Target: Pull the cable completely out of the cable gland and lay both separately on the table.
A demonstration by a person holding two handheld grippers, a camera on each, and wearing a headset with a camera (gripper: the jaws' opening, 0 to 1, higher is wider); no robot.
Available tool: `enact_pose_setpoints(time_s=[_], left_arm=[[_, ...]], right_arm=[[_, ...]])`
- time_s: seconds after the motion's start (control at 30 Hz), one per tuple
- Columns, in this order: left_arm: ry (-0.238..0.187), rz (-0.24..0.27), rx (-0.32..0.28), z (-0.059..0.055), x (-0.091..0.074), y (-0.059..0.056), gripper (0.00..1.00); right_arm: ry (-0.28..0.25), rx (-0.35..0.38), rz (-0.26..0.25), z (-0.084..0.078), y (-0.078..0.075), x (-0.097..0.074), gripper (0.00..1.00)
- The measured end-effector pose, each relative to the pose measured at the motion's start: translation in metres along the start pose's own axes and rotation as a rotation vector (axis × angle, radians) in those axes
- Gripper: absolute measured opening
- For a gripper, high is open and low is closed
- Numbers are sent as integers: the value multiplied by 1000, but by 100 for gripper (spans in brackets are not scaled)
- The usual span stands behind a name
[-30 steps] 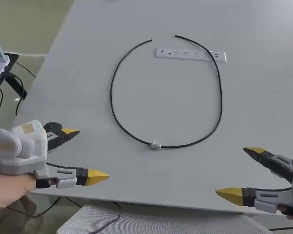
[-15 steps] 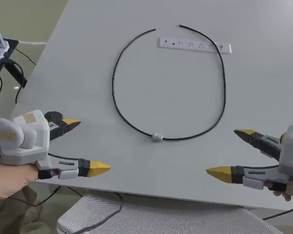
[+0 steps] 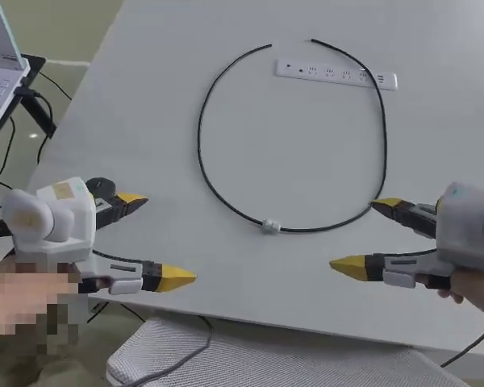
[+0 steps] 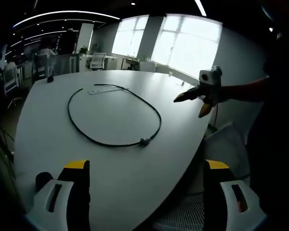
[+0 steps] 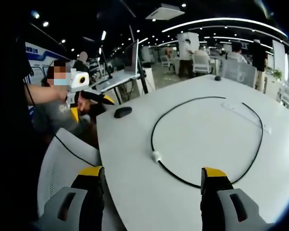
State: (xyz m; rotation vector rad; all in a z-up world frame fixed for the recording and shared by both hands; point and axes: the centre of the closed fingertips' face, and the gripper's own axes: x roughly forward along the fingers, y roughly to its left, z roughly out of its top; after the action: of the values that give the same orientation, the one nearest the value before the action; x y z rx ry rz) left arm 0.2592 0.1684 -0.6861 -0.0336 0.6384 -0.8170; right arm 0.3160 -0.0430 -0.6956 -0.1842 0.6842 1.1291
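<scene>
Across the head view, the thin black cable [image 3: 200, 137] lies in a wide loop on the smooth grey table [image 3: 290, 145], with the small pale cable gland [image 3: 269, 226] threaded on its near bend. The left tongs [image 3: 157, 238] and right tongs [image 3: 363, 234] gape on either side of it, probably so each can seize one part

Left gripper view: yellow-tipped jaws apart, cable gland [image 4: 144, 142] ahead

Right gripper view: jaws likewise apart, cable gland [image 5: 156, 156] near

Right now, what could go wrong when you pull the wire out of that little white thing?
The cable gland is small, so the open fingers could slip off or flick it toward the table edge. The cable lies across the power strip; pulling may drag it. If only one gripper grips, the whole loop would probably slide.
</scene>
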Motion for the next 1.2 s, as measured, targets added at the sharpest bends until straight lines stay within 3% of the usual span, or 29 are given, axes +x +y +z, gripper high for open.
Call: enact_pose_setpoints(time_s=[0.2, 0.77, 0.97, 1.2], left_arm=[[6, -12, -4, -8, 3, 1, 97], [26, -49, 24, -13, 3, 7, 96], [55, -67, 33, -22, 7, 5, 96], [60, -78, 26, -25, 9, 5, 96]], right_arm=[[52, -16, 16, -2, -2, 17, 78], [170, -68, 76, 0, -11, 65, 66], [223, -91, 99, -7, -15, 82, 61], [304, -132, 134, -19, -16, 101, 52]])
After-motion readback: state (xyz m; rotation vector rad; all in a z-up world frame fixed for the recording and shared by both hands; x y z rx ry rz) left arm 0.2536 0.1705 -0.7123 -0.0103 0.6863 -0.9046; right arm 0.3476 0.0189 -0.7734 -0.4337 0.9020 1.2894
